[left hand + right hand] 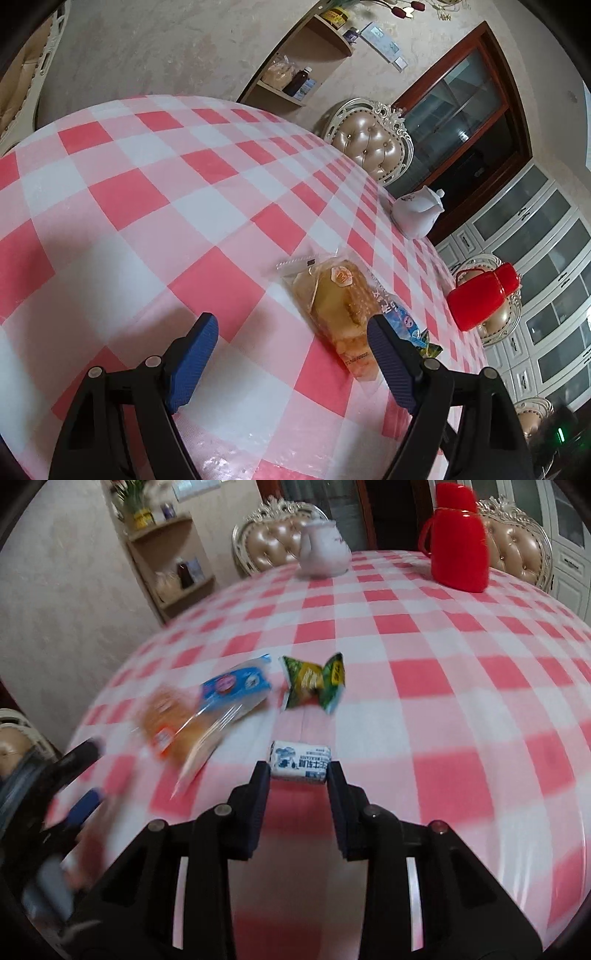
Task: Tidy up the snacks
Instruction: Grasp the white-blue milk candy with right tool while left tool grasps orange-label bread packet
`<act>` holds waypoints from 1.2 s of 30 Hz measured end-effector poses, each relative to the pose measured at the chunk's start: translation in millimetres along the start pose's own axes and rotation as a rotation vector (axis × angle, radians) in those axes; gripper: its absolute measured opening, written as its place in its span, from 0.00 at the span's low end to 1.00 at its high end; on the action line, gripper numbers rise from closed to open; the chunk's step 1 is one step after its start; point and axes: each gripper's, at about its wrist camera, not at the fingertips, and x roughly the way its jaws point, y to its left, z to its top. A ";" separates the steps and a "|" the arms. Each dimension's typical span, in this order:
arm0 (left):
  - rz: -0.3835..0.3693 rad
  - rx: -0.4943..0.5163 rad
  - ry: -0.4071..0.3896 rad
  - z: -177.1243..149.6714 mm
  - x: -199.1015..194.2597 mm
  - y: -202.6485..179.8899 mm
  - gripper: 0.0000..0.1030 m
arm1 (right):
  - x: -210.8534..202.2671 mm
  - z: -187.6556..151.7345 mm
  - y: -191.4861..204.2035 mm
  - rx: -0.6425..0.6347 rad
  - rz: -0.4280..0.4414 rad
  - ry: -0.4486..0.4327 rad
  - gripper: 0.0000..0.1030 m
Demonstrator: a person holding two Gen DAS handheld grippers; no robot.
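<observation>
My left gripper [291, 328] is open and empty, low over the pink checked tablecloth [147, 206]. A clear-wrapped bread [341, 306] lies just beyond its right finger, with a blue snack pack [404, 325] behind that finger. In the right wrist view my right gripper [299, 771] is shut on a small white-and-blue candy pack [300, 762]. The bread [177, 727], the blue pack [236, 686] and a green snack bag [314, 681] lie ahead and to its left. The left gripper [81, 779] shows blurred at the far left.
A white teapot [325, 550] and a red thermos [458, 542] stand at the table's far edge. Padded chairs [273, 542] ring the table. A corner shelf [170, 561] and cabinets stand behind. The tablecloth [461, 686] stretches to the right.
</observation>
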 end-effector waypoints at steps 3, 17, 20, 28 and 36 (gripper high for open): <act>-0.007 -0.001 -0.001 -0.3 -1.1 0.3 0.81 | -27.7 -17.6 -9.9 0.020 0.047 -0.031 0.35; 0.105 0.027 0.061 6.2 27.9 -45.7 0.82 | -70.7 -15.1 -52.8 0.145 0.108 -0.148 0.35; 0.218 0.014 0.059 18.7 49.4 -63.6 0.82 | -67.2 -15.4 -58.8 0.160 0.096 -0.148 0.35; 0.417 0.207 0.171 12.0 101.3 -87.3 0.82 | -60.4 -17.2 -70.5 0.207 0.113 -0.123 0.35; 0.399 0.364 0.086 -19.6 58.0 -62.1 0.75 | -61.3 -17.8 -71.2 0.217 0.121 -0.124 0.35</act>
